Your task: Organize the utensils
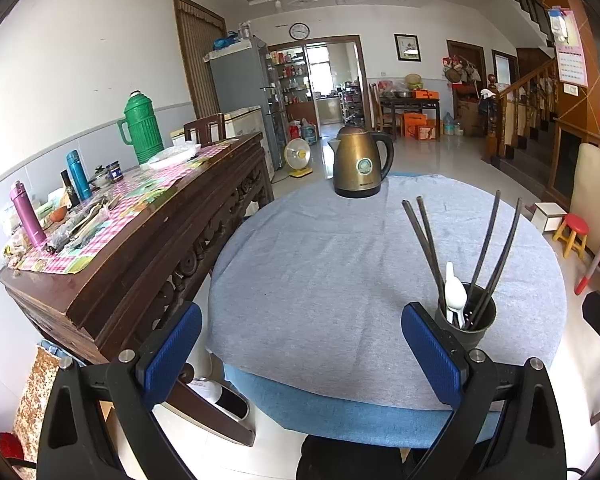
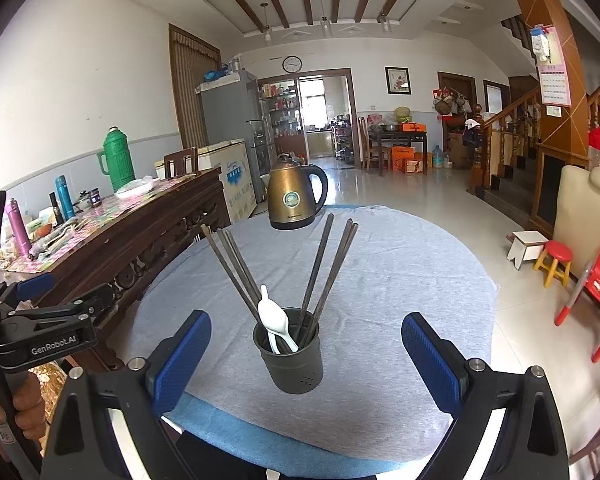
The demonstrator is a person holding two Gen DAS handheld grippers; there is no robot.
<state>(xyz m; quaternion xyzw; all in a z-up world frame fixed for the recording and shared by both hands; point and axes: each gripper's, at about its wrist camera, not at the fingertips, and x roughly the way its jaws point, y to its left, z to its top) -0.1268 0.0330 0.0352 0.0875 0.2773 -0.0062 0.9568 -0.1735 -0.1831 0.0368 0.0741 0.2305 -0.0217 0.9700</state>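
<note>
A dark round utensil holder (image 2: 290, 354) stands near the front of the grey-clothed round table (image 2: 400, 280). Several dark chopsticks (image 2: 318, 264) fan out of it, and white spoons (image 2: 274, 316) lean inside. My right gripper (image 2: 306, 352) is open, with the holder between and just beyond its blue pads, touching neither. My left gripper (image 1: 302, 348) is open over the table's front edge with nothing between its fingers. In the left wrist view the holder (image 1: 466, 318) sits just behind the right fingertip, chopsticks (image 1: 488, 248) sticking up.
A brass electric kettle (image 1: 360, 162) stands at the table's far side. A dark wooden sideboard (image 1: 148, 240) with flasks and a green thermos (image 1: 140, 128) runs along the left. A hand (image 2: 24, 404) holds the other gripper at left. A red stool (image 2: 556, 262) and red chair stand right.
</note>
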